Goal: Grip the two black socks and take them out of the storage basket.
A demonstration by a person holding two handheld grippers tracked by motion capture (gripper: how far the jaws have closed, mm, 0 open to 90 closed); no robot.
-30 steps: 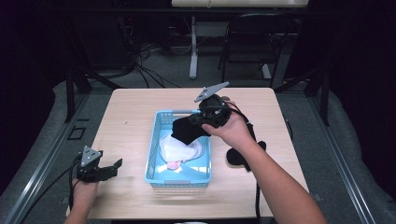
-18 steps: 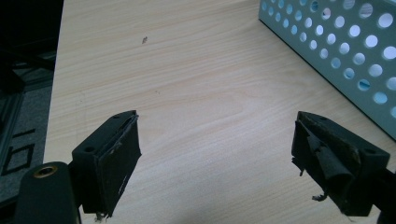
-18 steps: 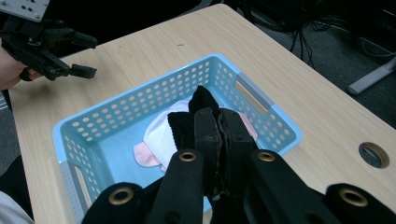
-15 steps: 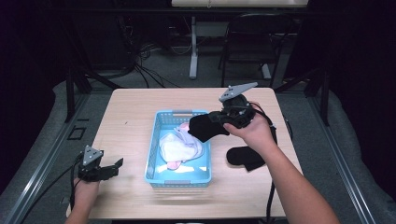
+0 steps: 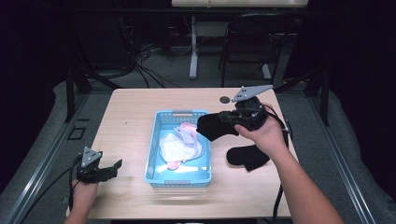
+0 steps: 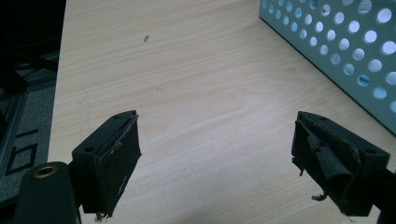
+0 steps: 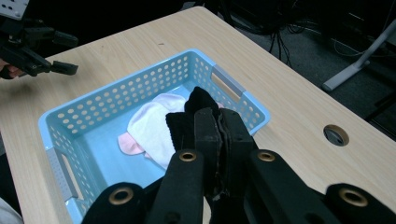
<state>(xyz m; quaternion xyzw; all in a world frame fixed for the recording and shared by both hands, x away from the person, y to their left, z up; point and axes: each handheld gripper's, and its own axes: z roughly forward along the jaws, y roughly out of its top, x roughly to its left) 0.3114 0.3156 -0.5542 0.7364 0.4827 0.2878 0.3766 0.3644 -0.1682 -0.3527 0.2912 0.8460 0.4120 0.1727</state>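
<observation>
A light blue perforated basket (image 5: 159, 140) (image 7: 88, 112) stands mid-table with white and pink cloths (image 5: 181, 145) (image 7: 149, 127) inside. My right gripper (image 5: 229, 117) (image 7: 218, 125) is shut on a black sock (image 5: 211, 126) (image 7: 184, 120), which hangs over the basket's right rim. A second black sock (image 5: 246, 156) lies on the table right of the basket, below my right hand. My left gripper (image 5: 114, 165) (image 6: 217, 154) rests near the table's front left corner, its jaws wide open with bare wood between them.
A round cable hole (image 5: 225, 99) (image 7: 336, 134) sits in the table near the far right. The basket's perforated side (image 6: 341, 51) stands right of my left gripper. A chair (image 5: 252, 42) and cables lie on the floor beyond the table.
My right gripper has carried the black sock out of the basket toward the right, uncovering the second black sock on the table. The left gripper has stayed put.
</observation>
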